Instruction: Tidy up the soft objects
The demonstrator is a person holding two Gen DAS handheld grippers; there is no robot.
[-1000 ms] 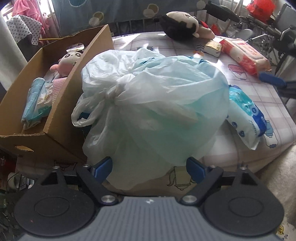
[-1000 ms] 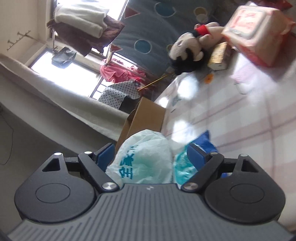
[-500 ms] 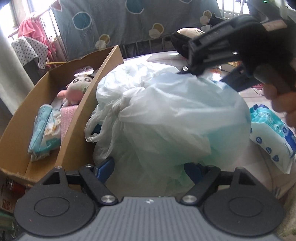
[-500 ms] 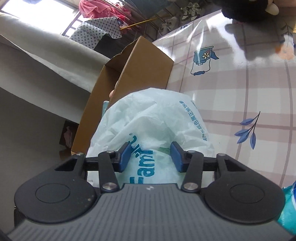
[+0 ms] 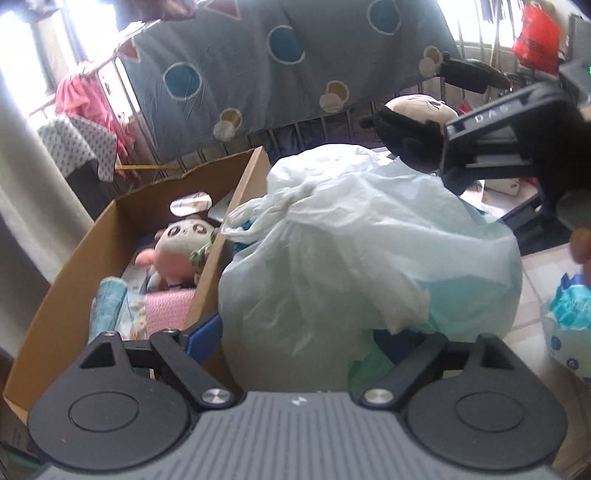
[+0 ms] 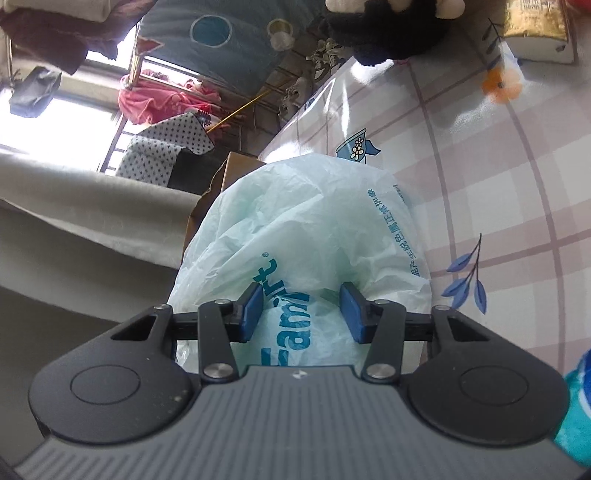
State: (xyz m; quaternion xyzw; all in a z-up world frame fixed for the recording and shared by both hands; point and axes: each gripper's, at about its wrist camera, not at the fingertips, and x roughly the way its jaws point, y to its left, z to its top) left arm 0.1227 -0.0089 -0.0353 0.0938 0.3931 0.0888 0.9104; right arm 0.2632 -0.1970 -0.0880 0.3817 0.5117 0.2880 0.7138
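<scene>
A big pale green plastic bag (image 5: 362, 258), tied at the top and stuffed full, fills the left wrist view, right beside the cardboard box (image 5: 66, 295). My left gripper (image 5: 299, 339) holds its lower part between wide-set blue pads. My right gripper (image 6: 301, 314) is shut on a fold of the same bag (image 6: 306, 229) from the other side; its body also shows in the left wrist view (image 5: 509, 147). The box holds a pink and white plush toy (image 5: 173, 247), a pink cloth and tissue packs.
A black and cream plush doll (image 5: 410, 129) lies on the checked tabletop (image 6: 498, 192) behind the bag. A blue-and-white wipes pack (image 5: 565, 325) lies at the right. A yellow packet (image 6: 535, 29) sits far back. A spotted grey cloth hangs behind.
Both grippers have lifted the bag and carried it toward the box. The right gripper closed on the bag's far side during the last second.
</scene>
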